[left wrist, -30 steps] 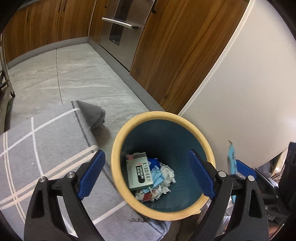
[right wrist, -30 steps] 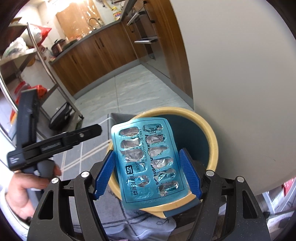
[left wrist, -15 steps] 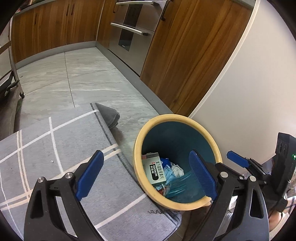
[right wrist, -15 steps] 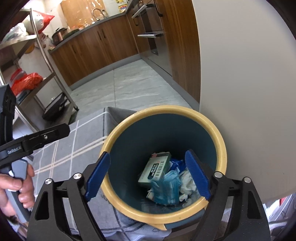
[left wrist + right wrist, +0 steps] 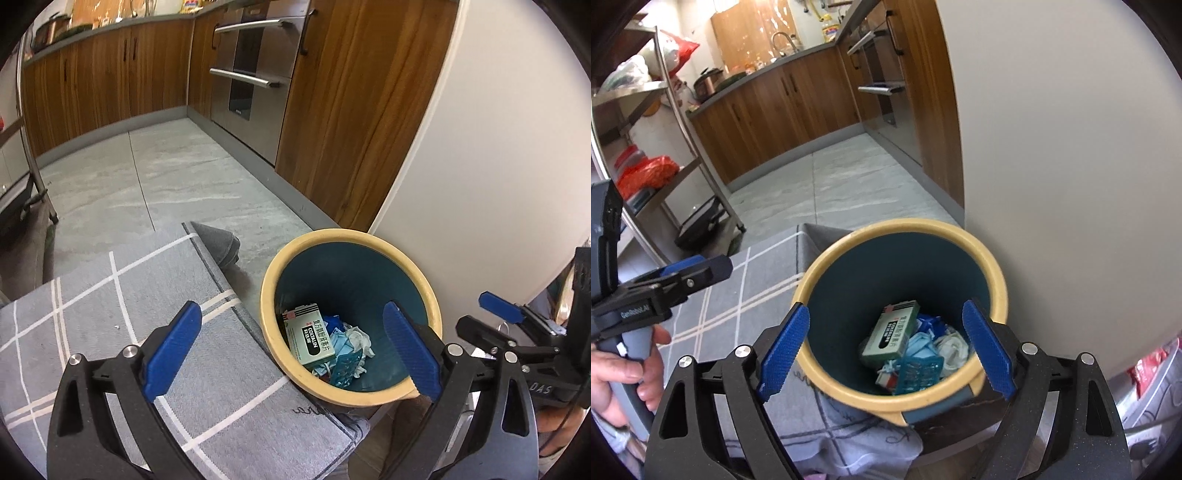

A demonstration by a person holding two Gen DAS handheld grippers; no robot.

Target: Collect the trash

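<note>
Above the yellow-rimmed bin [image 5: 993, 266], the right tool [image 5: 886, 347] gapes empty; beside the bin the left tool [image 5: 291, 350] is opening, empty; a blister pack [image 5: 919, 371] lies inside.

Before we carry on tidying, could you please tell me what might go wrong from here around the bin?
1. The right hand-held gripper hangs open over the bin, near its rim; a careless swing might tip it.
2. The blister pack lies on top of the pill box and tissue, so a knock could spill them.
3. The rug has a folded corner beside the bin, a possible trip.
</note>
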